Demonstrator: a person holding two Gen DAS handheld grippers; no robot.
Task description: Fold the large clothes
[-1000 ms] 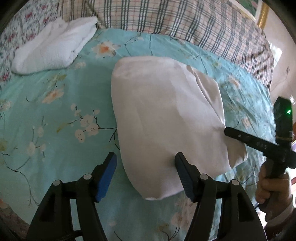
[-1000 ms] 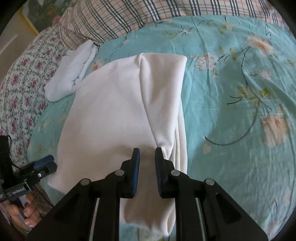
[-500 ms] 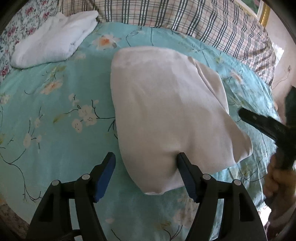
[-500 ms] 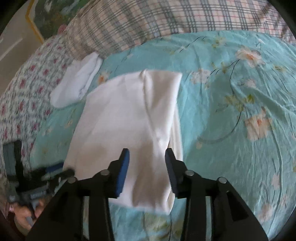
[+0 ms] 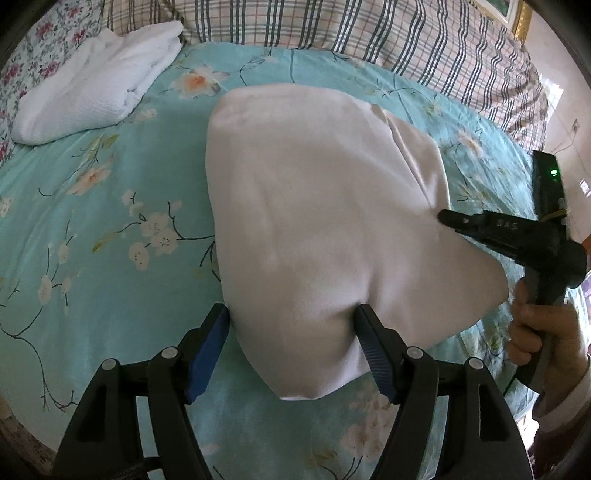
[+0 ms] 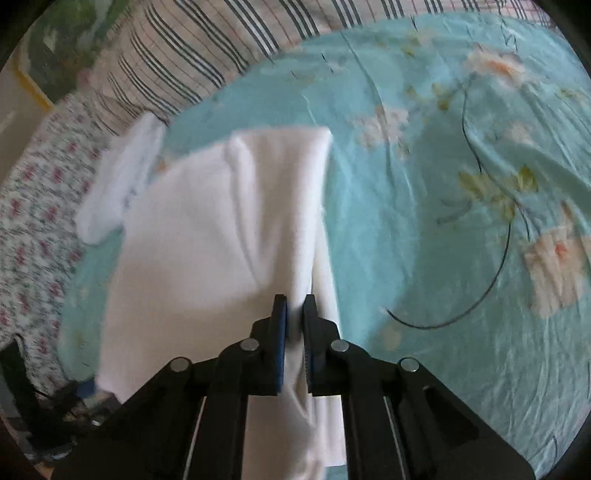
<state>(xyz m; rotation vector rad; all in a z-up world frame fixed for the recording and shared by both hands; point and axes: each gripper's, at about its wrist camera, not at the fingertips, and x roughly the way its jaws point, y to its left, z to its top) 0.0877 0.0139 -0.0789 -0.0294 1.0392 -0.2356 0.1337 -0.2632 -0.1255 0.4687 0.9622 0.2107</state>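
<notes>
A white garment (image 5: 317, 206) lies folded on the turquoise floral bedsheet (image 5: 92, 221). My left gripper (image 5: 293, 325) is open, its blue-padded fingers on either side of the garment's near corner. My right gripper (image 6: 294, 314) is shut on a fold of the white garment (image 6: 207, 236) near its right edge. The right gripper also shows in the left wrist view (image 5: 447, 218), its tip at the garment's right side, held by a hand.
A folded white towel (image 5: 96, 81) lies at the far left of the bed. Plaid pillows (image 5: 369, 33) line the back and a floral quilt (image 6: 33, 206) lies along the left side. The bed's near edge is just below my left gripper.
My right gripper opened half a second ago, moved in over the garment and has now shut on a fold. My left gripper stayed open and edged closer to the corner.
</notes>
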